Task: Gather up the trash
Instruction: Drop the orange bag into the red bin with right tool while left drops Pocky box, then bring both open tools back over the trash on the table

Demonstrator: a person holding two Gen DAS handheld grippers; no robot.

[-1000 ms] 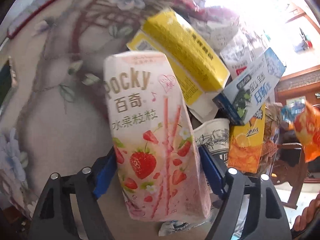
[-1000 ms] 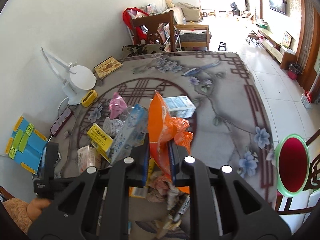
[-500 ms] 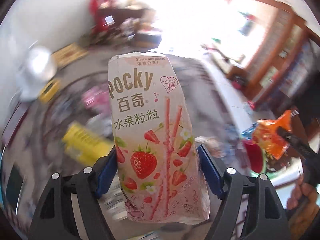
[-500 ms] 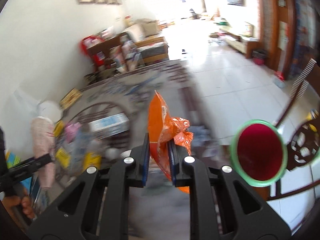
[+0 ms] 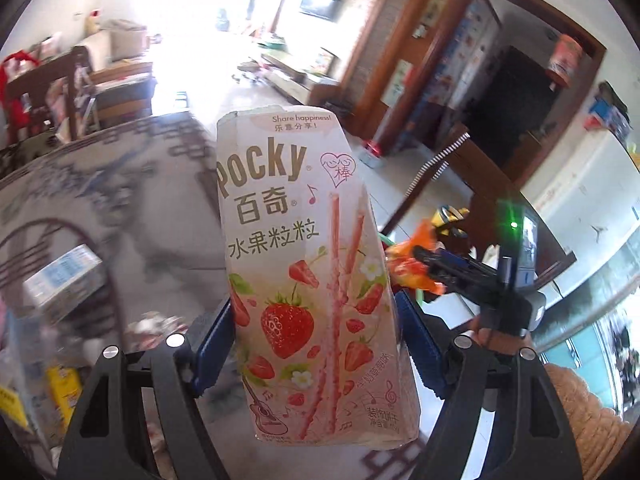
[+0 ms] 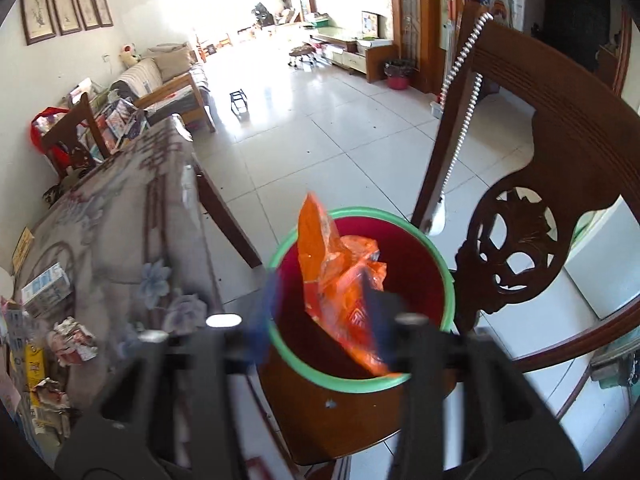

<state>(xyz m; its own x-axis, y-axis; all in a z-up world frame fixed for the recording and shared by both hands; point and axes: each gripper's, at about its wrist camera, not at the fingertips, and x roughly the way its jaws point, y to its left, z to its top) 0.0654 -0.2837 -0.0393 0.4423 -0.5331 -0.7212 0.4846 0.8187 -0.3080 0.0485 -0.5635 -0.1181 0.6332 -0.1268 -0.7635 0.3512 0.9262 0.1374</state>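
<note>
In the left wrist view, the left gripper (image 5: 316,340) clamps a pink biscuit box (image 5: 308,280) by its lower half, its long axis running upright away from the fingers; the table (image 5: 120,200) lies to the left, the right gripper (image 5: 432,264) with the orange wrapper (image 5: 404,264) just right, nearer the bin. In the right wrist view, the right gripper (image 6: 320,320) is opening, the orange wrapper (image 6: 340,280) loose between the spreading fingers directly over the red bin (image 6: 416,264) with its green rim, on a chair seat (image 6: 320,420) between table edge (image 6: 160,216) and chair back (image 6: 520,248), so the drop looks clear, though the box will likely need carrying farther right
</note>
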